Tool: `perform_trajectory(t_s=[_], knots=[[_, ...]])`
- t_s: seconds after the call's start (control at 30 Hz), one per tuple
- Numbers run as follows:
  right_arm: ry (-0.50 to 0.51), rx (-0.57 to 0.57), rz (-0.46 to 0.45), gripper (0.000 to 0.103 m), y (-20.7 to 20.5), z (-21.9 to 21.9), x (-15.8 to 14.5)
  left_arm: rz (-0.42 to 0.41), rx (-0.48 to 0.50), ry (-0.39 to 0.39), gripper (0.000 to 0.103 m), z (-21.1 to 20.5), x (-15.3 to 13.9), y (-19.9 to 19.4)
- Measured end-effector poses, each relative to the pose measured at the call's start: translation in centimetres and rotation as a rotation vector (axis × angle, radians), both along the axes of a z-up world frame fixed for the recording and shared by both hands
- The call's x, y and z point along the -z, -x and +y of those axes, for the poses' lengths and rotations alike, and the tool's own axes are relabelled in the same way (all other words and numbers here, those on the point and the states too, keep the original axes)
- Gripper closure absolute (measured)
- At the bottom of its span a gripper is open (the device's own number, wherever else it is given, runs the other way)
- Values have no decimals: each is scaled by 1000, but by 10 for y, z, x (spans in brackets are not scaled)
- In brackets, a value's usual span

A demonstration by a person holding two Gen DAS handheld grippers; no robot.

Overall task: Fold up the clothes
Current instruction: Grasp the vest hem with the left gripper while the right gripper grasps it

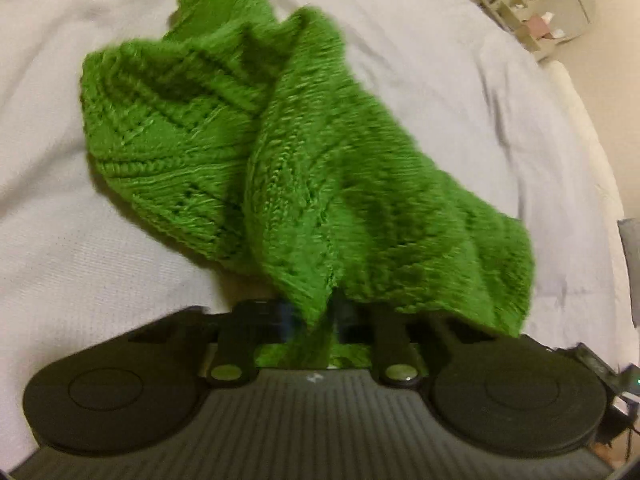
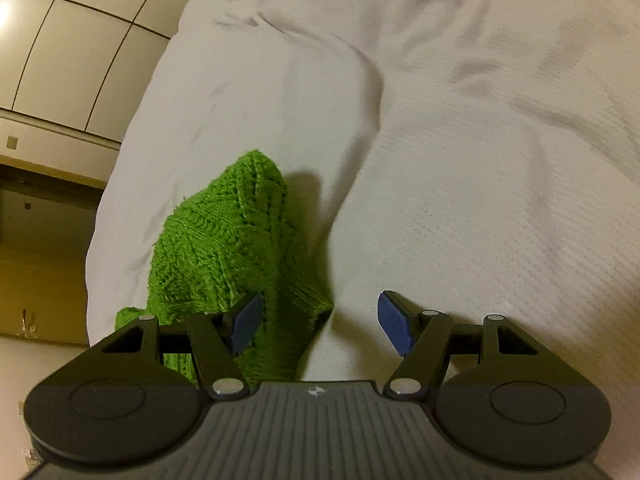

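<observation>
- The green knitted sweater (image 1: 256, 152) lies crumpled on the white bedcover (image 1: 80, 272), filling the middle of the left wrist view; its ribbed edge points toward 11 o'clock and its bulk runs down toward 5 o'clock
- The left gripper (image 1: 316, 320) sits at 6 o'clock in its own view; its jaws are drawn together on a fold of the sweater, which rises from between them and hides the pads
- A pale shelf unit (image 1: 532, 20) stands off the bed at 1 o'clock, blurred
- In the right wrist view a bunched part of the sweater (image 2: 224, 248) lies at 8 o'clock near the bedcover's (image 2: 480, 160) edge
- The right gripper (image 2: 320, 326) has its jaws well apart; one blue pad (image 2: 246, 326) lies against the knit, the other (image 2: 394, 326) over bare cover; nothing is clamped
- Tiled wall (image 2: 72, 60) shows at 10 o'clock
</observation>
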State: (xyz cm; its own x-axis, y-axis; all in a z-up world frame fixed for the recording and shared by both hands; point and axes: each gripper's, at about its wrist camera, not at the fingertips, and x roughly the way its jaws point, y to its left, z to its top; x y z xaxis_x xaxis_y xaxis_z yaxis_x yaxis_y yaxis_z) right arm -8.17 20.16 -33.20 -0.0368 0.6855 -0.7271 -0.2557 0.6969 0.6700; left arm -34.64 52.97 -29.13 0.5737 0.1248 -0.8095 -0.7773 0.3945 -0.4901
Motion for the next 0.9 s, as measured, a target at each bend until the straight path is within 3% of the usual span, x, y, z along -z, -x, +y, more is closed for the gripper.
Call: perform_trajectory(t_s=[0.13,0.17,0.27,0.43,0.47,0.5,0.53,0.57,0.7,0.9], knots=[[33,-138,-90,38,12,16,-4,-33,-88,-62,92,2,-42,35],[40,-181,-120,43,16,21,-5,-25,-99,-72,92,4,-48,41],[34,-288,-174,51,29,36,-3,26,-73,-66,91,9,-43,34],[15,-350,-192,51,39,52,5,96,-56,-35,80,6,-14,23],[14,-355,-189,54,40,55,7,102,-65,-13,80,7,-6,23],[-1,-356,-181,59,40,57,8,93,-71,2,87,7,-4,24],[-21,-359,-176,81,39,59,6,81,-76,14,90,7,-2,25],[-42,-362,-170,97,39,60,4,79,-75,6,91,5,-6,26],[-90,-384,-243,99,41,57,-27,74,-42,-70,92,-13,-41,32],[-203,-405,-248,99,42,-2,-103,-3,-42,-119,92,-72,-121,74]])
